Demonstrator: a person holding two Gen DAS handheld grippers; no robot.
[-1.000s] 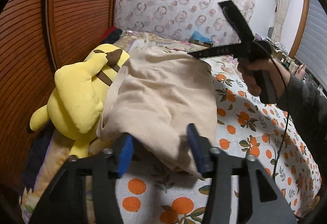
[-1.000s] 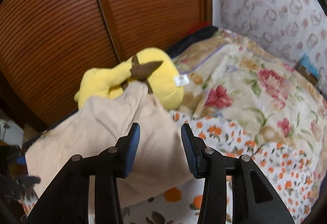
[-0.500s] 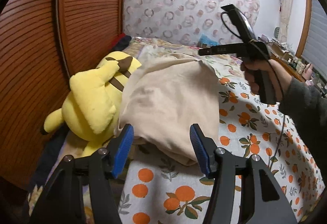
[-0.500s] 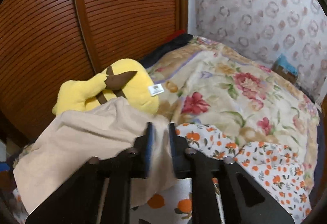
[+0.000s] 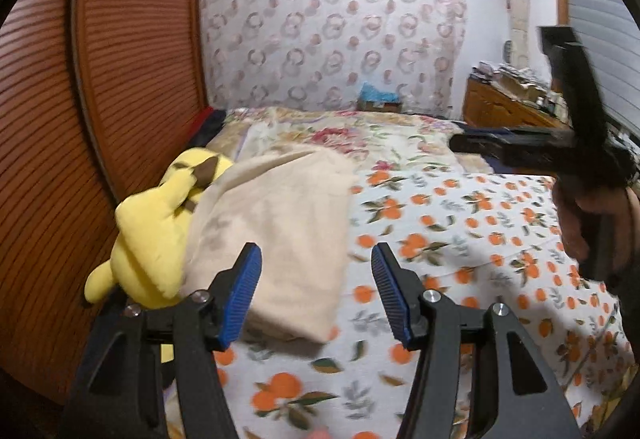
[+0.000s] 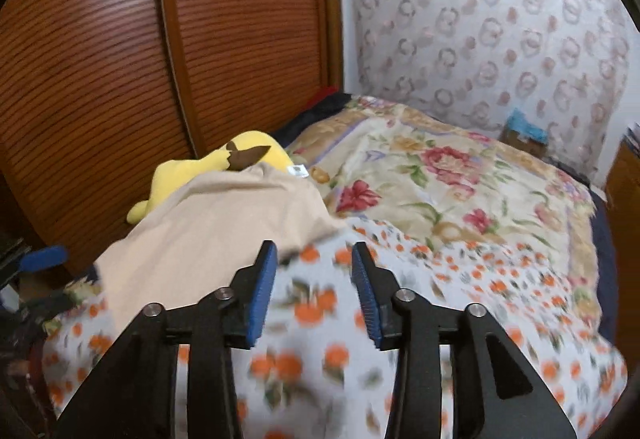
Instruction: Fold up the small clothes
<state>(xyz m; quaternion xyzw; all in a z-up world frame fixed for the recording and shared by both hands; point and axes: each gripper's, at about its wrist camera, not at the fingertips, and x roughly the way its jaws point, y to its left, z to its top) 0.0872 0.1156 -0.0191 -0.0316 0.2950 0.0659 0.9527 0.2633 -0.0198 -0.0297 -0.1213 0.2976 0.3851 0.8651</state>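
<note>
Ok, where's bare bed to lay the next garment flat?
Free: the orange-print sheet between the folded beige garment and the floral quilt. Crowded: the wardrobe side, where the garment leans on the yellow plush toy.

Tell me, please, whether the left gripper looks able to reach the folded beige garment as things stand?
Probably yes. The left gripper is open and empty, and the folded beige garment lies just ahead of it on the bedsheet, its near edge uncovered. The yellow plush toy sits alongside, not in front.
</note>
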